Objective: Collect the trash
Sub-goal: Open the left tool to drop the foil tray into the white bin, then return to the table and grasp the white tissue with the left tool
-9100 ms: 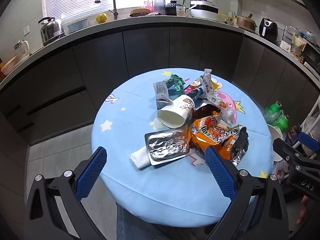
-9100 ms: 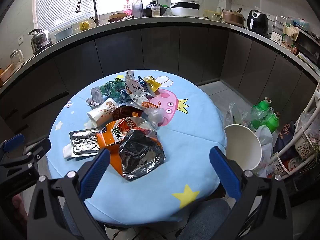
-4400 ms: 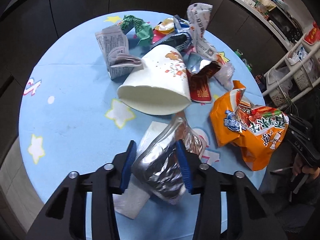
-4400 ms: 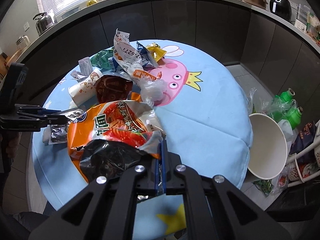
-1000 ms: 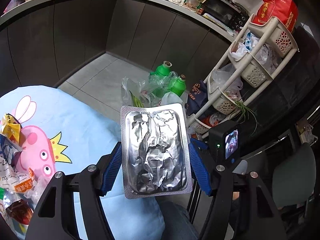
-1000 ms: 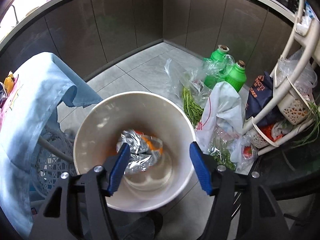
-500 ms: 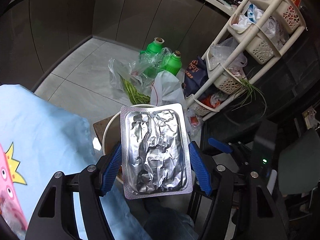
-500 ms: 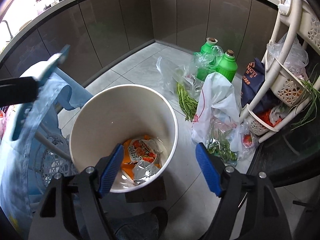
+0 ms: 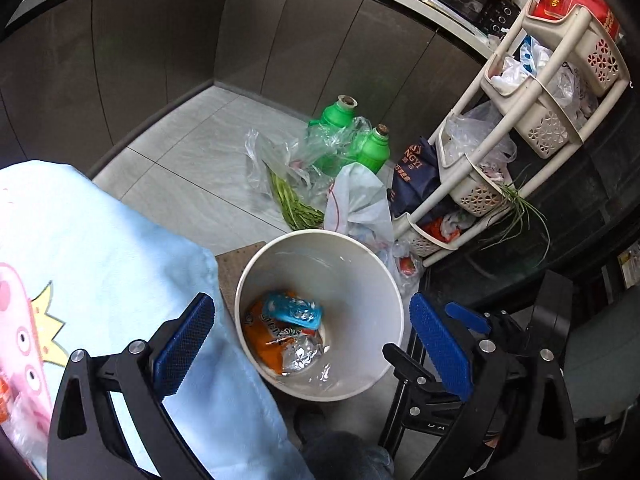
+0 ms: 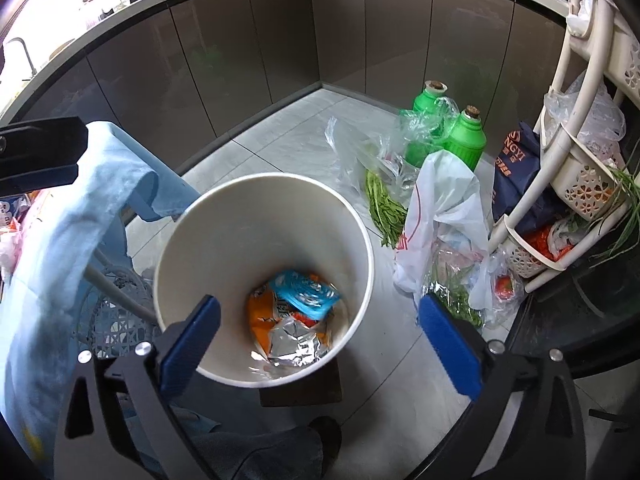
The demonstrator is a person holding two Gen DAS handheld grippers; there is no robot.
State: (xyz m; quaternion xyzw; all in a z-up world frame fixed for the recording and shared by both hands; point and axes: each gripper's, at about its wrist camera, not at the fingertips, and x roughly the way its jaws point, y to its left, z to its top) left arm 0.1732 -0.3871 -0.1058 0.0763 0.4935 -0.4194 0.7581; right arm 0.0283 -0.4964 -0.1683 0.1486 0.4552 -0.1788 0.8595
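A white trash bin (image 9: 360,256) stands on the floor beside the table; it also shows in the right wrist view (image 10: 224,216). Inside lie an orange snack bag (image 9: 262,340) (image 10: 258,320) and a blue-faced foil packet (image 9: 294,312) (image 10: 306,290) on top of it. My left gripper (image 9: 312,344) is open and empty above the bin. My right gripper (image 10: 320,340) is open and empty, also above the bin. The right gripper shows in the left wrist view (image 9: 472,320).
The table with its light blue cloth (image 9: 88,248) is at the left, with trash at its far left edge (image 9: 8,392). Green bottles (image 9: 340,136), plastic bags (image 10: 440,208) and a white basket rack (image 9: 520,92) stand to the right of the bin. Dark cabinets (image 10: 240,40) line the back.
My left gripper has opened and let go of the foil packet, which now lies blue side up in the bin on the orange bag. My right gripper stays open and has shifted slightly.
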